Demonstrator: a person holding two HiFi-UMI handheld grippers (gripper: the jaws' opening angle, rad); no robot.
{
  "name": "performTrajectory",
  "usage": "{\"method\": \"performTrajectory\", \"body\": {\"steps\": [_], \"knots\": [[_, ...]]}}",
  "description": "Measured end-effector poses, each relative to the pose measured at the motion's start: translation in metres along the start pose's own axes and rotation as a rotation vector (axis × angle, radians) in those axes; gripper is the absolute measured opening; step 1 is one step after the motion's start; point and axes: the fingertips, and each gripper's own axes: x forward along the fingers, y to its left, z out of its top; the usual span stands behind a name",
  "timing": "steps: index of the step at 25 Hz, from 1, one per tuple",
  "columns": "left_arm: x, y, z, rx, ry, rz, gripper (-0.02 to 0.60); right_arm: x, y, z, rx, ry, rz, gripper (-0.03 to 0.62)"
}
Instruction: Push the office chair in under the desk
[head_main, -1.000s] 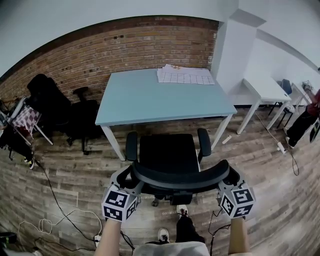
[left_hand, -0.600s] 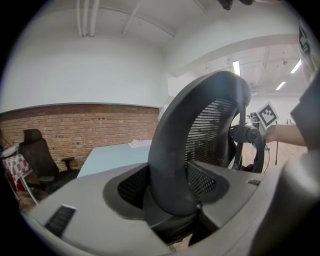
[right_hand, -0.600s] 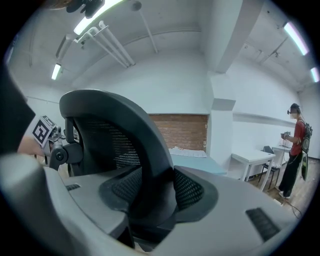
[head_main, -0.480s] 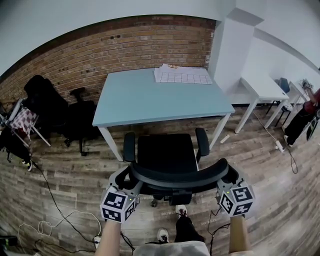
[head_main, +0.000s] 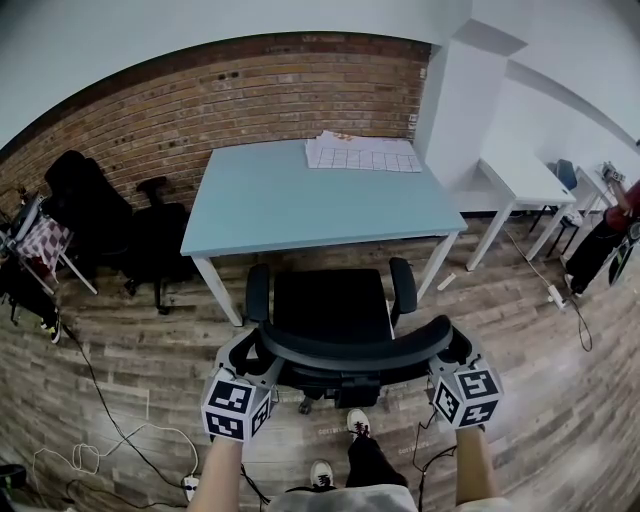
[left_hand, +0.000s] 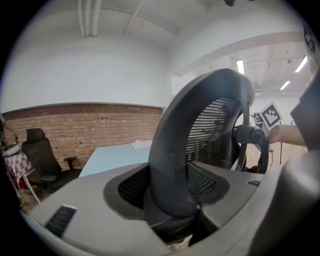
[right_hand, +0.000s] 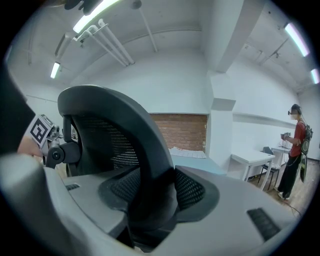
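Head view: a brick wall (head_main: 200, 100) and a plank floor (head_main: 120, 330) frame a pale blue bench (head_main: 300, 200). Printed sheets (head_main: 362, 153) lie at its far edge. The black office chair (head_main: 335, 310) stands on the floor just in front of the bench, square to it and between its two front legs. The seat's front edge is close to the bench's near edge and no part of it is tucked under yet.

A person stands right behind the chair with a tool at each end of the curved backrest rim (head_main: 350, 350). The left gripper (head_main: 250, 355) has its fingers (left_hand: 132, 185) pinched on the rim, one pad on each side. The right gripper (head_main: 455, 350) has the rim between its fingers (right_hand: 190, 190) too, and they are opening, though both pads look to be touching it.

The chair will likely roll easily on its casters but swivel if one side is pushed harder. The rim looks stiff and fit to push on, whereas the mesh panel inside it would give. A hold at both ends of the rim, as here, seems the best way to steer it straight. Loose cables (head_main: 110, 440) on the floor by the person's feet lie behind the chair, clear of its path forward.
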Motion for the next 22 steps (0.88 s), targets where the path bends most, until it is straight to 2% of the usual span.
{"method": "performTrajectory", "body": {"steps": [9, 22], "knots": [[0.017, 0.009, 0.011, 0.001, -0.062, 0.037, 0.279, 0.032, -0.012, 0.012, 0.014, -0.003, 0.028, 0.229], [0.061, 0.042, 0.022, 0.005, -0.010, 0.065, 0.285, 0.088, -0.023, 0.026, -0.001, -0.009, 0.039, 0.229]]}}
